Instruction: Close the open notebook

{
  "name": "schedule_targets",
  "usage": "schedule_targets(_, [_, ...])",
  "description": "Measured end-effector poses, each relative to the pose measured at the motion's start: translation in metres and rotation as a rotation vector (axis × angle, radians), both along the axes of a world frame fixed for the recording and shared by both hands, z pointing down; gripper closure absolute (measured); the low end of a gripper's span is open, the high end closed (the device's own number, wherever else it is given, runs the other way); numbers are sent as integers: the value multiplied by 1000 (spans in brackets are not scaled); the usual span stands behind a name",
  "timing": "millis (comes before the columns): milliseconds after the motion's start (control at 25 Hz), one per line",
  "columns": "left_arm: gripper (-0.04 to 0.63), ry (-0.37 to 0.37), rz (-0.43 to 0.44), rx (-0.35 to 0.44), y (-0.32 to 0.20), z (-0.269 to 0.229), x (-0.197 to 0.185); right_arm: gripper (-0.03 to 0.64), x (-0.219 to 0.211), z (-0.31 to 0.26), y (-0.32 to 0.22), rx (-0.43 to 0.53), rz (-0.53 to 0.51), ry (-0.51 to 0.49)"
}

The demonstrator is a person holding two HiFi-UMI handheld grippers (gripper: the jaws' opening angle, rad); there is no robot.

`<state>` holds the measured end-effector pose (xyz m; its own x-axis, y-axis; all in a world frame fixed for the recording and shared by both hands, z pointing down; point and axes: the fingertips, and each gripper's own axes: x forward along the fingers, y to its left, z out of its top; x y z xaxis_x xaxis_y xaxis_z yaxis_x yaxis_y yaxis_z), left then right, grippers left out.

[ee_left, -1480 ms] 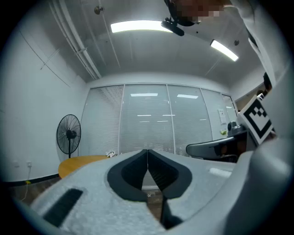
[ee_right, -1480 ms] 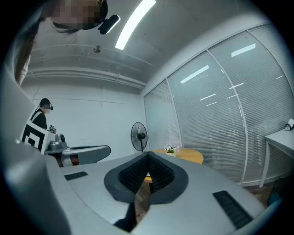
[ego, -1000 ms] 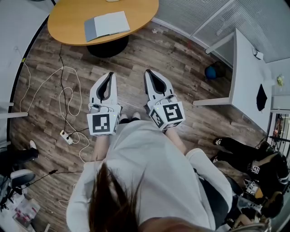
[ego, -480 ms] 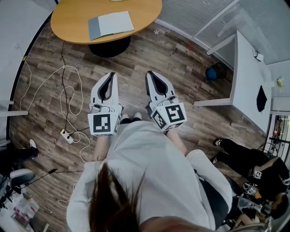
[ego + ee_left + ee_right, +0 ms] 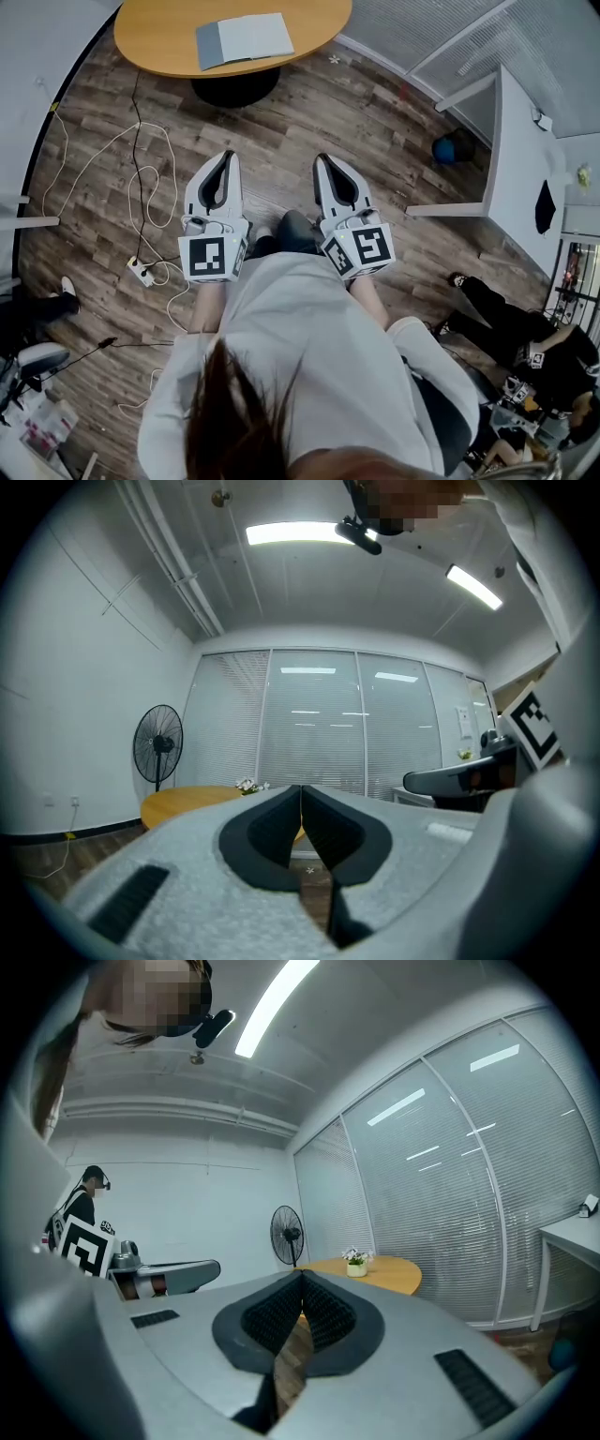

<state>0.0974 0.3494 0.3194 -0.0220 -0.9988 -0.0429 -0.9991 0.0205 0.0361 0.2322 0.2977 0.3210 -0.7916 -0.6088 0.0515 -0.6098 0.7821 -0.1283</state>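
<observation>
We look down on a brown wood-plank floor (image 5: 309, 122), the widest thing in view. At the top of the head view stands a round orange-wood table (image 5: 155, 37) on a black pedestal base (image 5: 234, 89), and we place everything else by it. To the right of the round table, well apart from it, is a white rectangular table (image 5: 520, 159). Further right and nearer to us, a person in black clothes (image 5: 506, 319) sits on the floor.

The white left gripper (image 5: 228, 155) and the white right gripper (image 5: 326, 159) are held side by side, well short of the round table and pointing towards it, with a stretch of floor planks between. Each gripper's own view shows the left gripper's (image 5: 301, 789) dark pads pressed together and the right gripper's (image 5: 302, 1277) pads meeting at the tips, with nothing between either pair.

The open grey-paged notebook (image 5: 246, 39) lies flat on the round table, near the edge that faces the grippers, untouched.

A black standing fan (image 5: 157, 744) stands by the wall beside the round table. A long white cable (image 5: 141, 178) loops over the floor from below the table's left side. It passes left of the left gripper and ends at a small white power strip (image 5: 141, 272). A blue ball (image 5: 450, 150) rests on the floor between the two tables, under the white one's edge. A small white-flowered plant (image 5: 355, 1262) sits on the round table.
</observation>
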Motion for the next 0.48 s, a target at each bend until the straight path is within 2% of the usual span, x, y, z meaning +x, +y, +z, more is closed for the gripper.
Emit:
schedule_targets(240, [577, 14, -16, -9, -5, 4, -16, 614, -16, 1, -9, 16, -17, 31])
schedule_targets(480, [577, 16, -18, -16, -33, 6, -28, 614, -35, 6, -38, 19, -46, 41])
